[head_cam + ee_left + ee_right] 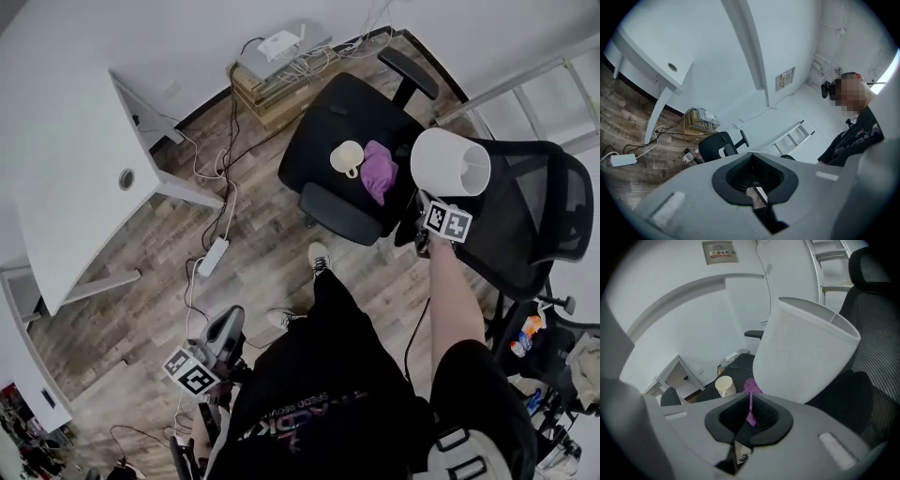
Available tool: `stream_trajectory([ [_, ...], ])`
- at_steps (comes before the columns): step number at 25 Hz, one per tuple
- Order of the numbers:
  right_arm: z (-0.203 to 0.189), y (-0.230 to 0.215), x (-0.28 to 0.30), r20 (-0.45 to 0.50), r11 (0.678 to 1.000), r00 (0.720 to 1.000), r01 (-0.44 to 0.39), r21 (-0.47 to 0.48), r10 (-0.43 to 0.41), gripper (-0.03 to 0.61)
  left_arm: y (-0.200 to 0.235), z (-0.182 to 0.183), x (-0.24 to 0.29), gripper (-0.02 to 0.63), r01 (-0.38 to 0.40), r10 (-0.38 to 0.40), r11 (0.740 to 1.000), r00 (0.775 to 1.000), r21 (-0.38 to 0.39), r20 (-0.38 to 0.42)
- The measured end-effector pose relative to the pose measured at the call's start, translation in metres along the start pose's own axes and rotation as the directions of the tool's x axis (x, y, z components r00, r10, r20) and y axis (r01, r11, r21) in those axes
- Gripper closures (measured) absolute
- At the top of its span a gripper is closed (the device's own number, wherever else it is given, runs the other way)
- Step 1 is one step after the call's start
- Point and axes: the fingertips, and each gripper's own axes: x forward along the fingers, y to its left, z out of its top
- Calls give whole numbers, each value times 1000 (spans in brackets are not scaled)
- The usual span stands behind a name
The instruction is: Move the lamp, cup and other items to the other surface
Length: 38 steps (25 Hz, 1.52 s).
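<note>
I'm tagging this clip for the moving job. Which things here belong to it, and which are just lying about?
Job: lamp, cup, purple cloth, black chair, probably white desk.
Lying about: power strip, floor cables, wooden crate, ladder, mesh chair.

- A black short-sleeved top (281, 412) carries reddish lettering and a line of small white print across the front.
- The trousers (333, 305) are black and loose.
- Pale trainers (319, 255) are on the feet.
- A dark headset (828, 88) sits on the head.
- The left gripper (754, 187) has a grey moulded shell with a black collar round the jaw slot.
- Its marker cube (190, 370) is white with black square patterns.
- The right gripper (749, 417) has the same grey shell and black collar.
- Its cube (447, 222) bears the same kind of pattern.
- A thin black cable (412, 333) hangs beside the right forearm.
</note>
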Motion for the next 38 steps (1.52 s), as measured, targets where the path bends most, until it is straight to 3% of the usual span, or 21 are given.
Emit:
stream_trajectory([
  [3,3,10,-19,31,1000,999,-18,25,17,574,-1,5,-17,613,0,0,1000,1000,11,27],
  [6,18,47,-31,97,987,984,-155,48,150,575,0,6,-23,614,-7,6,1000,998,27,61],
  [9,24,121,-49,111,939,932,-343,-24,344,575,-2,5,-34,614,-15,11,999,995,35,95],
  [11,20,191,-65,83,878,876,-467,-104,476,575,-2,9,-47,614,-15,11,999,993,39,115],
  [13,6,270,-90,34,789,795,-594,-158,606,575,-3,13,-64,614,-16,10,999,992,48,129],
  [14,-3,309,-106,4,731,742,-660,-175,671,575,-4,14,-73,614,-20,13,998,991,53,136],
  [18,-45,454,-184,-133,438,474,-870,-228,871,575,-6,15,-115,614,-62,47,995,981,76,188],
  [22,-86,557,-262,-255,182,237,-958,-222,937,575,-7,13,-161,614,-108,83,991,962,85,259],
  [25,-129,601,-305,-365,39,113,-978,-205,924,575,-8,10,-191,614,-134,107,989,944,67,311],
  [27,-165,616,-320,-450,-26,66,-980,-195,890,575,-9,6,-208,614,-146,118,988,932,57,341],
  [30,-216,623,-333,-558,-79,21,-985,-154,830,575,-8,-5,-231,614,-158,133,987,919,38,371],
  [34,-247,630,-342,-602,-105,-2,-985,-136,799,575,-2,-18,-253,614,-172,156,985,904,3,399],
  [38,-256,640,-351,-608,-124,-20,-984,-130,793,575,-2,-15,-269,614,-187,162,982,894,21,419],
])
